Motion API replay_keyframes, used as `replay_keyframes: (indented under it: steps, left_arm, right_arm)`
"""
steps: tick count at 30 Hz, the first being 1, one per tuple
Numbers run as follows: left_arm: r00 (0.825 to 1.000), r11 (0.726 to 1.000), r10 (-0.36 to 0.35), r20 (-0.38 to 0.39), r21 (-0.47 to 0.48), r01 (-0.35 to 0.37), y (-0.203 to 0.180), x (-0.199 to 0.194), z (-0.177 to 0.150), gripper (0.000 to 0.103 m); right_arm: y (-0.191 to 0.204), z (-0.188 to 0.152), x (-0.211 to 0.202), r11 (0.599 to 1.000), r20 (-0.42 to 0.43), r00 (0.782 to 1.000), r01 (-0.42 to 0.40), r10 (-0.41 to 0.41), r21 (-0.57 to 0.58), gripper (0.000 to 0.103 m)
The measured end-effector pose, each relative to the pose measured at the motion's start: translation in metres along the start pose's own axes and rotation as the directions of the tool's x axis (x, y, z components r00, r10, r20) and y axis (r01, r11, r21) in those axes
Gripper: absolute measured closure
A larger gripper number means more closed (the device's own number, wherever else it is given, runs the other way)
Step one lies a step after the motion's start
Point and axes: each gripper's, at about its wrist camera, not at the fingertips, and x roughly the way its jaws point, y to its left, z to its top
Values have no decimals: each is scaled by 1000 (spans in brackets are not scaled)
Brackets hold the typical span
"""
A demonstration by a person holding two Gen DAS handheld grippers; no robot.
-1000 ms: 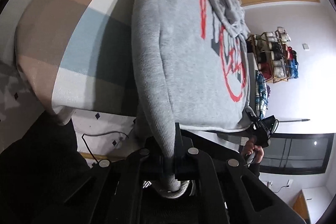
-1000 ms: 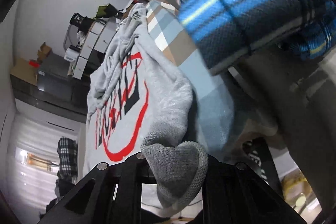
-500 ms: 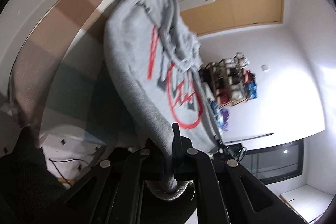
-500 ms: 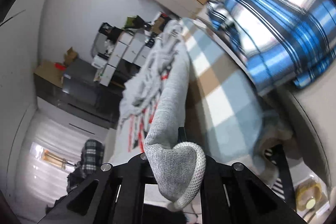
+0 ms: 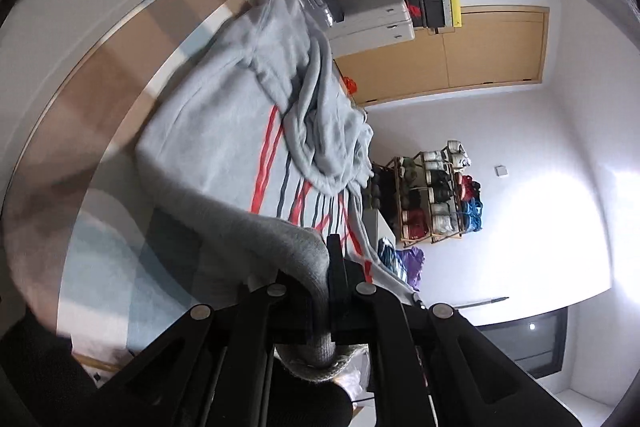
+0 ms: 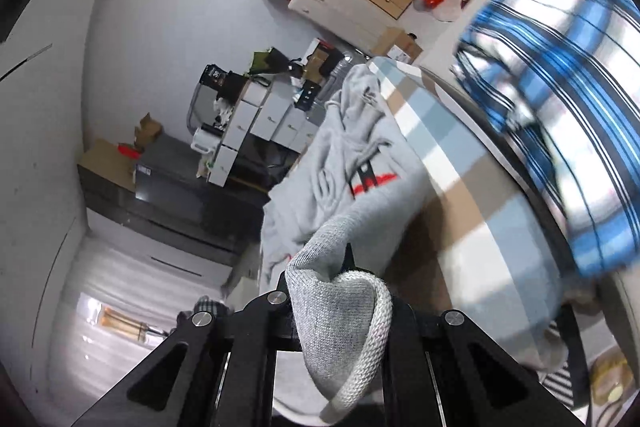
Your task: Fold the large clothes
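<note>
I have the left gripper (image 5: pixel 328 263) and right gripper (image 6: pixel 348 267) each clamped on a hem corner of the grey hoodie (image 5: pixel 240 131), lifted off the checked bed (image 6: pixel 452 187), so the fold seems barely begun, nothing laid over yet.

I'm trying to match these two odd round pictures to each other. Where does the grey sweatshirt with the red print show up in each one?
Left wrist view: the grey sweatshirt runs from the upper middle down to the bottom centre, its edge pinched in the left gripper.
Right wrist view: it lies mid-frame, its ribbed hem hanging from the right gripper at bottom centre.
Shared landmark: the wooden doors, right in the left view, along the top in the right.
</note>
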Motion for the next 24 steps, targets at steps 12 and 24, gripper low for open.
replay_keyframes:
  steps: [12, 24]
  left_arm:
    - [995, 997, 77, 57, -4, -77, -46, 32, 110, 103]
    - [984, 987, 137, 117, -97, -126, -42, 72, 234, 103]
  right_arm:
    - [60, 124, 85, 998, 5, 999, 54, -54, 24, 93]
    - [74, 242, 248, 973, -44, 973, 229, -229, 8, 93]
